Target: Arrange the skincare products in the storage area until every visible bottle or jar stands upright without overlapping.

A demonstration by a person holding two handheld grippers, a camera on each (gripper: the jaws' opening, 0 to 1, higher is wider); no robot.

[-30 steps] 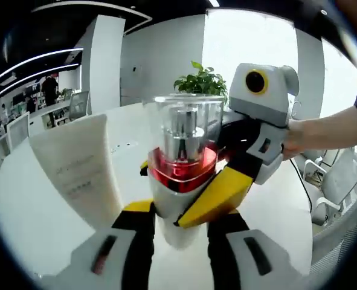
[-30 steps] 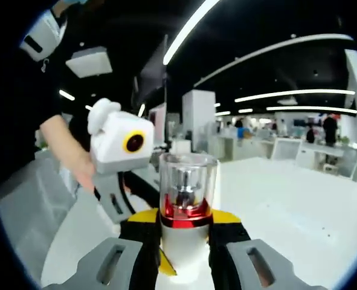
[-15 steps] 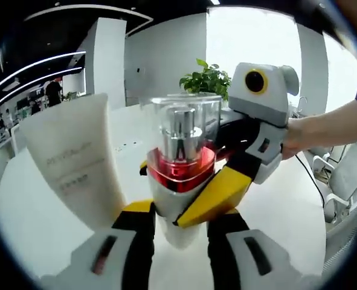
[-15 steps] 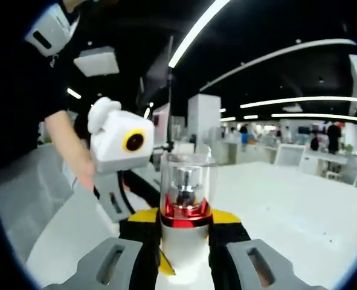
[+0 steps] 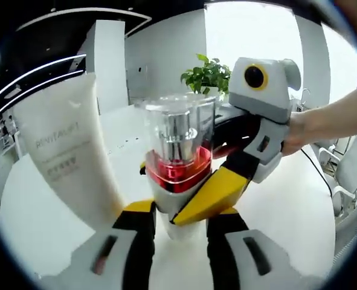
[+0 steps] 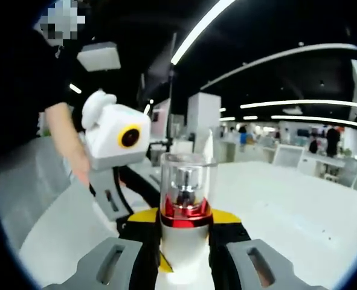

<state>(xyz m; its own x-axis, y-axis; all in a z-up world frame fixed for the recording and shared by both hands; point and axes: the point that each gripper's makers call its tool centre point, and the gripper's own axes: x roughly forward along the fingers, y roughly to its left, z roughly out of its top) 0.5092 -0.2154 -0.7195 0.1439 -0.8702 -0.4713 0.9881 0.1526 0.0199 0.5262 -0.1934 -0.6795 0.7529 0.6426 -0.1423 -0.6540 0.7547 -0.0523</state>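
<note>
The white pump bottle with red collar and clear cap [image 5: 179, 158] is pinched upright by both hand-held grippers, left [image 5: 179, 226] and right [image 6: 184, 241], apparently for steadiness; a white tube [image 5: 69, 151] stands at nine o'clock on the white bench [image 5: 39, 223].

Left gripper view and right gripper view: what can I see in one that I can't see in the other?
The left gripper view has a tall white tube standing beside the bottle, and a green plant behind. The right gripper view has long ceiling lights and far-off desks. Both have the pump bottle with its clear cap and red collar, upright over the white table, clamped by the left gripper and the right gripper.
</note>
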